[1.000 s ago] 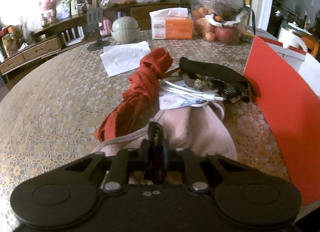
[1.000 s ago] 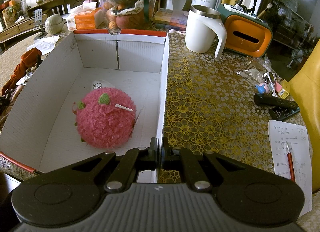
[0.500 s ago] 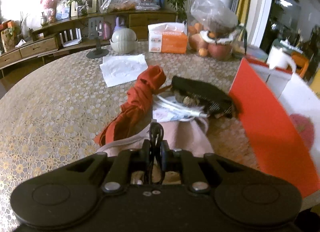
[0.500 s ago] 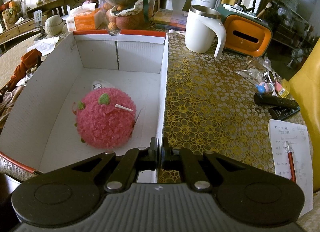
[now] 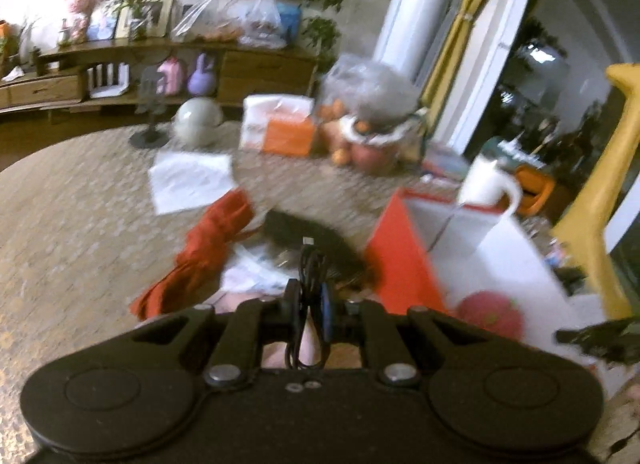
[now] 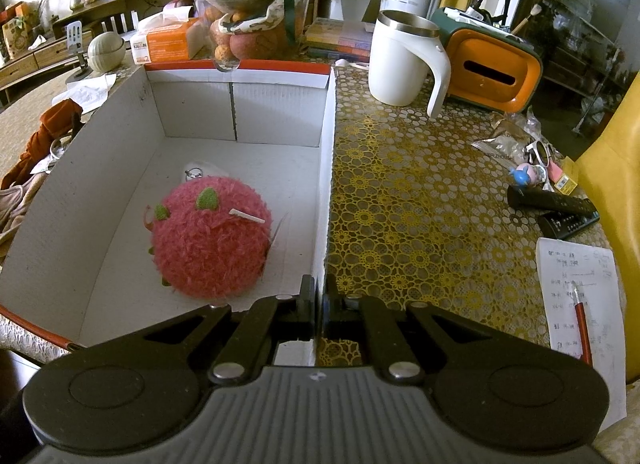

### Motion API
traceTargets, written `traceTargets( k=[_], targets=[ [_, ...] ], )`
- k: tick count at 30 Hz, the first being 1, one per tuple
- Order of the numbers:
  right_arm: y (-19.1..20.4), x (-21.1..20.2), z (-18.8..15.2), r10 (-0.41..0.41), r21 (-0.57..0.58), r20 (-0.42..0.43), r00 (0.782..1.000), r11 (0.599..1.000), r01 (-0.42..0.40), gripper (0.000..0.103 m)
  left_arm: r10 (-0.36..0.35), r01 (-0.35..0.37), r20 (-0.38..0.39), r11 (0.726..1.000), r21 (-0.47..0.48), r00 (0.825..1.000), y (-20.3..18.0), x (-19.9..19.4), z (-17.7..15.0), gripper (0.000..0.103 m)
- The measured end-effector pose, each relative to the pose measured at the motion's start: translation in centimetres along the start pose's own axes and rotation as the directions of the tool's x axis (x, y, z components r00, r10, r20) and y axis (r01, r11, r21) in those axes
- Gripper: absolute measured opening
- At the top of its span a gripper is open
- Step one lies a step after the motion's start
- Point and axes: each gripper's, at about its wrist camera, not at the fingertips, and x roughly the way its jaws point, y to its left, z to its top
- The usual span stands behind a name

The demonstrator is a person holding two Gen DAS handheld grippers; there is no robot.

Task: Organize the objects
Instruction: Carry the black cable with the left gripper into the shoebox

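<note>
Up above the counter (image 5: 80, 224), the left tongs (image 5: 310, 306) are clenched on a coiled black cable (image 5: 309, 264), whose loops stick up between the pads and hang below them, clear of the clutter underneath. That view is blurred, but a red cloth (image 5: 204, 248), a dark pouch (image 5: 308, 232) and some pale fabric lie just under the cable, to the left of the box. The box (image 6: 80, 168), red outside and white inside, stands open on the counter, and a fuzzy pink ball (image 6: 210, 238) with green spots rests on its floor beside a small key ring. The right tongs (image 6: 318, 300) are pinched on the box's right wall near its front corner, the thin cardboard edge running between the pads. To the right of the box, on the gold-patterned cloth, sit a white mug (image 6: 404, 60), an orange-fronted container (image 6: 492, 68), two remote controls (image 6: 556, 208) and a sheet of paper with a red pen (image 6: 582, 320).
</note>
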Motion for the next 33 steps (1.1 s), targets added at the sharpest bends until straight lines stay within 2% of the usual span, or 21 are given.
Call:
traceTargets(
  k=[9, 12, 15, 18, 22, 27, 29, 33],
  targets=[
    [0.1, 0.1, 0.0, 0.001, 0.005, -0.003, 1.000, 1.000, -0.001, 0.003, -0.178, 0.174, 0.035, 0.979, 0.102, 0.983, -8.0, 0.2, 3.4, 0.008],
    [0.1, 0.1, 0.0, 0.003, 0.006, -0.002, 1.000, 1.000, -0.003, 0.003, -0.213, 0.208, 0.018, 0.968, 0.139, 0.977, -10.7, 1.0, 3.6, 0.008],
    [0.1, 0.1, 0.0, 0.005, 0.007, 0.000, 1.000, 1.000, -0.005, 0.003, -0.218, 0.218, -0.016, 0.959, 0.181, 0.976, -13.2, 2.4, 3.3, 0.008],
    [0.0, 0.1, -0.1, 0.013, 0.011, 0.001, 1.000, 1.000, -0.013, 0.003, -0.183, 0.194, -0.071, 0.954, 0.229, 0.981, -15.0, 4.0, 2.2, 0.008],
    [-0.2, 0.1, -0.2, 0.021, 0.011, 0.002, 1.000, 1.000, -0.022, 0.003, -0.063, 0.109, -0.154, 0.943, 0.314, 0.986, -16.8, 7.1, 0.5, 0.008],
    [-0.4, 0.1, -0.2, 0.032, 0.019, 0.005, 0.999, 0.999, -0.032, 0.003, 0.056, 0.045, -0.229, 0.909, 0.415, 0.972, -18.4, 10.1, -1.1, 0.008],
    [-0.5, 0.1, -0.2, 0.034, 0.019, 0.006, 0.999, 0.999, -0.034, 0.003, 0.077, 0.045, -0.249, 0.893, 0.448, 0.965, -18.8, 11.0, -1.6, 0.008],
    [-0.6, 0.1, -0.3, 0.037, 0.021, 0.007, 0.999, 0.999, -0.037, 0.003, 0.122, 0.031, -0.292, 0.882, 0.470, 0.949, -19.0, 12.7, -2.0, 0.008]
  ],
)
